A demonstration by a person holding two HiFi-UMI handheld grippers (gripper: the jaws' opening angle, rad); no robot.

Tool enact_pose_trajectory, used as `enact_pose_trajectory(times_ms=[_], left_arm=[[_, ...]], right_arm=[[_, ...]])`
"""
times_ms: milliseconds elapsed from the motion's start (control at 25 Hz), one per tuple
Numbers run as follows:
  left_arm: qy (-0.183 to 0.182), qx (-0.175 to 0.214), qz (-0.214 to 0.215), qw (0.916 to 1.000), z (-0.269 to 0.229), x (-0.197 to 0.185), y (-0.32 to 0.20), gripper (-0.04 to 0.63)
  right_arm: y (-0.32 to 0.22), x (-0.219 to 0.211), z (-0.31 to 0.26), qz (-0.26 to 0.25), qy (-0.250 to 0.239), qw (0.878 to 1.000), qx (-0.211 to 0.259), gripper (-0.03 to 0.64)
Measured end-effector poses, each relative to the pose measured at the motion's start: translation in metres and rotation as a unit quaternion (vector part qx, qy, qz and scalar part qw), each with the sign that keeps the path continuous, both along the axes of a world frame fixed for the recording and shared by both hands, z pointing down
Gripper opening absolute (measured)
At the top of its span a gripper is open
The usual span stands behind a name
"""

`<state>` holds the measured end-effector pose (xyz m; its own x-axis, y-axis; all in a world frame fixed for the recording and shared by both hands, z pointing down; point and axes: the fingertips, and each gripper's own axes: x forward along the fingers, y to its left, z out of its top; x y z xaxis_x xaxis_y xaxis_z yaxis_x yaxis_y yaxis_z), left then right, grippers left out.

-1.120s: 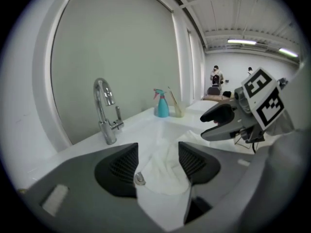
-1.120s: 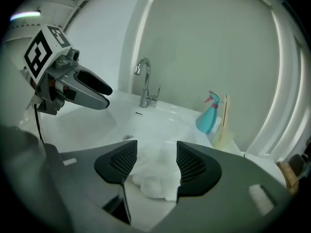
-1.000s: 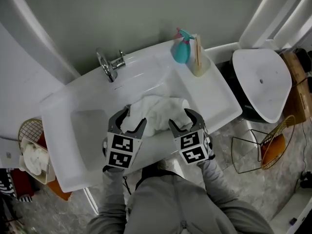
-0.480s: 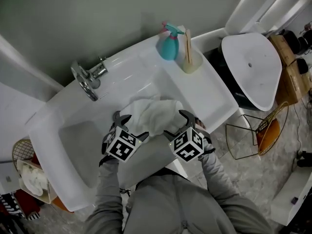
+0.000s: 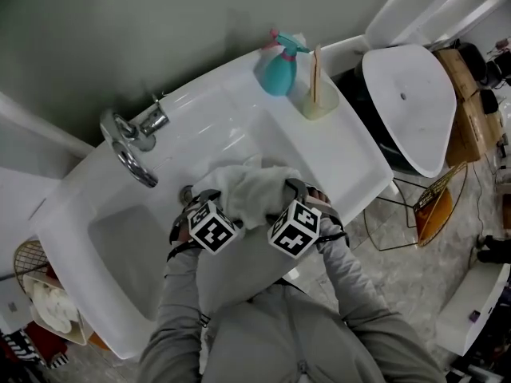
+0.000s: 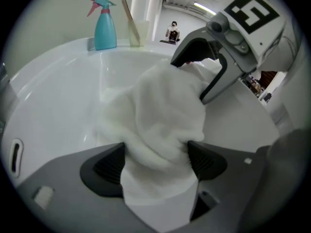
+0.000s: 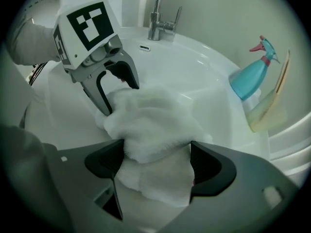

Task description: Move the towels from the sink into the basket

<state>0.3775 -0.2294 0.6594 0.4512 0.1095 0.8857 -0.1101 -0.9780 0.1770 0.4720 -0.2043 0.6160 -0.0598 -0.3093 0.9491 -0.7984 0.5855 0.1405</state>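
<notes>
A crumpled white towel [image 5: 251, 190] lies in the white sink [image 5: 239, 126] basin. My left gripper [image 5: 200, 200] is at its left side and my right gripper [image 5: 302, 191] at its right, facing each other. In the left gripper view the towel [image 6: 165, 115] fills the gap of the left gripper [image 6: 153, 161], whose jaws are opening. The right gripper view shows the same: towel [image 7: 150, 120] bulges between the widening jaws of the right gripper [image 7: 155, 161]. Neither set of pads is squeezing the cloth. A wire basket [image 5: 30, 263] holding white cloth stands on the floor at the lower left.
A chrome faucet [image 5: 132, 142] stands at the sink's back left. A teal spray bottle [image 5: 277, 70] and a cup with a stick [image 5: 315, 94] sit on the back right ledge. A toilet [image 5: 407, 94] and a second wire basket [image 5: 435, 214] are to the right.
Both grippers have pushed further into the towel from either side and their jaws have spread wider. The towel stays in the basin. The head view has shifted.
</notes>
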Motion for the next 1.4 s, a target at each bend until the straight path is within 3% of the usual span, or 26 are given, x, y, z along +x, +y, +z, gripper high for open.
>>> enact_pose_trajectory(times_ms=[360,640,880,1040,1120,1400], left_arm=[[-0.001,-0.056,0.017,0.9983,0.016,0.017,0.006,0.437],[0.002,-0.061,0.009,0.9981,0.017,0.021,0.004,0.433],[0.009,-0.069,-0.008,0.9975,0.015,0.023,0.002,0.379],[0.018,-0.064,-0.033,0.9973,0.008,0.026,-0.003,0.283],[0.015,-0.053,-0.038,0.9977,0.008,0.026,-0.004,0.236],[0.031,-0.037,-0.068,0.9965,-0.008,0.029,-0.008,0.178]], right_arm=[[0.000,0.000,0.038,-0.063,0.016,0.992,-0.112,0.402],[-0.006,-0.005,0.053,-0.076,0.005,0.983,-0.164,0.385],[-0.008,-0.010,0.054,-0.074,0.008,0.985,-0.157,0.307],[-0.008,-0.014,0.051,-0.080,0.007,0.986,-0.144,0.238],[-0.007,-0.015,0.049,-0.076,0.003,0.988,-0.133,0.202],[-0.015,-0.021,0.036,-0.054,-0.018,0.996,-0.073,0.147]])
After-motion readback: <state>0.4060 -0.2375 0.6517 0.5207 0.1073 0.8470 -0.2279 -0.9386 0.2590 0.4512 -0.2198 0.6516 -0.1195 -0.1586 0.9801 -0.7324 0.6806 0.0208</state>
